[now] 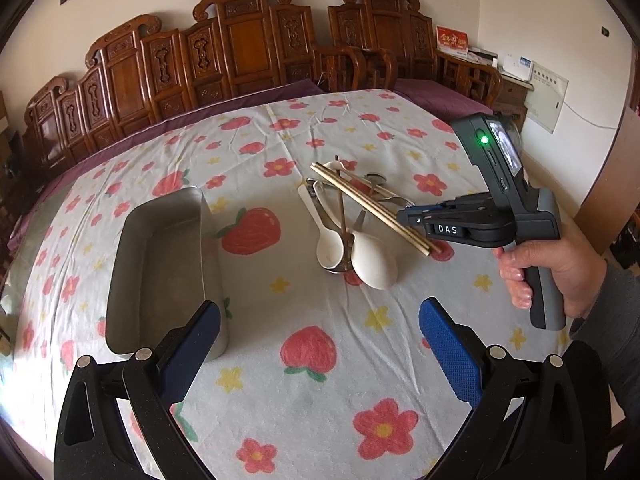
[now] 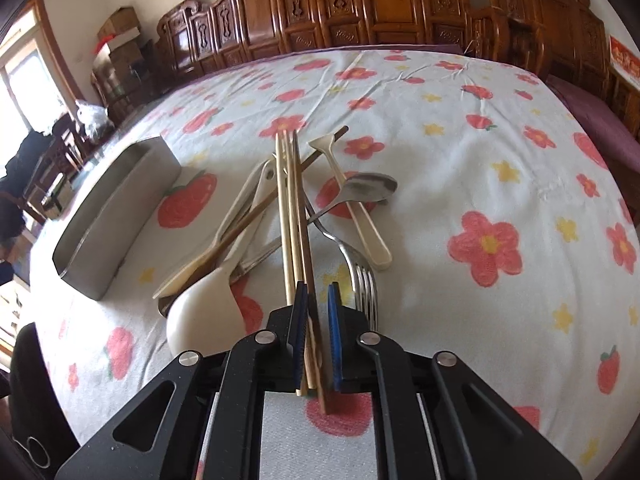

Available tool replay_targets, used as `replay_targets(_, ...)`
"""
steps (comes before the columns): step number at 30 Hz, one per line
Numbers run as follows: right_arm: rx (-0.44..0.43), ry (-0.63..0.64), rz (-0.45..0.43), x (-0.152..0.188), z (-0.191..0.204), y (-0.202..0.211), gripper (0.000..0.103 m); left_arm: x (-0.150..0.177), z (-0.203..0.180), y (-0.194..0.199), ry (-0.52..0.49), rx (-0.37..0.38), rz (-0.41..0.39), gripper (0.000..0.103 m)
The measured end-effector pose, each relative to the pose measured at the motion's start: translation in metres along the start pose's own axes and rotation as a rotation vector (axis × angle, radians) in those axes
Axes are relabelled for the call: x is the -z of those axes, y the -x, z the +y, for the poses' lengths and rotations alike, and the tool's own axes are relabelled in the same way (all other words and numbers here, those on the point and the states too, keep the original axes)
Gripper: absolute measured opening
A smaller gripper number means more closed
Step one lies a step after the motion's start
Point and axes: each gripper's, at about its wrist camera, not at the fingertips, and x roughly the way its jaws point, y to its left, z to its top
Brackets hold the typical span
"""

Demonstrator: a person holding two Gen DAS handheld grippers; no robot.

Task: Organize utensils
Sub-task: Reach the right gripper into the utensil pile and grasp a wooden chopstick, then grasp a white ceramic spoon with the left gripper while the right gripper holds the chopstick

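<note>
Chopsticks [image 2: 291, 216] sit pinched in your right gripper [image 2: 318, 300], its jaws nearly closed on them; your left gripper [image 1: 320, 344] gapes wide, holding nothing. Metal tray [image 1: 160, 264] lies bare, and spoons [image 1: 348, 252] and fork [image 2: 360, 276] await sorting beside it.

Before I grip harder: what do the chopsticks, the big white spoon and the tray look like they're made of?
Chopsticks: pale tan, matte, straight sticks, likely bamboo or wood; one darker brown. The right gripper is closed on them. Big white spoon: smooth, glossy, thick-walled, probably ceramic, possibly melamine. Tray: dull grey brushed metal with soft reflections, likely stainless steel.
</note>
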Motion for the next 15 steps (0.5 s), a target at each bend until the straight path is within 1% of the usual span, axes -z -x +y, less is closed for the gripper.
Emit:
replay_targets(3,-0.008,-0.001,0.003,0.0,0.001,0.0,0.01,0.0,0.001,-0.001,0.002,-0.007,0.005,0.096)
replay_targets(6,0.021,0.009,0.009,-0.001,0.003,0.0,0.009,0.0,0.002,-0.002,0.003,-0.013,0.007,0.096)
replay_targets(7,0.023,0.011,0.018,0.0,0.004,-0.002,0.01,0.0,0.002,-0.002,0.002,-0.013,0.008,0.096)
replay_targets(8,0.043,0.011,0.04,0.001,0.005,-0.007,0.009,0.0,0.001,-0.003,0.001,-0.016,0.008,0.096)
replay_targets(10,0.054,0.008,0.032,0.0,0.005,-0.01,0.009,-0.001,0.0,-0.005,-0.002,-0.018,0.01,0.096)
replay_targets(11,0.055,0.0,0.04,-0.001,0.005,-0.011,0.009,-0.001,-0.001,-0.006,-0.005,-0.02,0.012,0.097)
replay_targets(12,0.042,-0.001,0.033,-0.002,0.005,-0.01,0.006,-0.001,-0.001,-0.007,-0.007,-0.021,0.014,0.096)
replay_targets(15,0.02,0.003,0.015,-0.007,0.006,-0.005,0.006,-0.003,-0.002,-0.015,-0.003,-0.013,0.029,0.096)
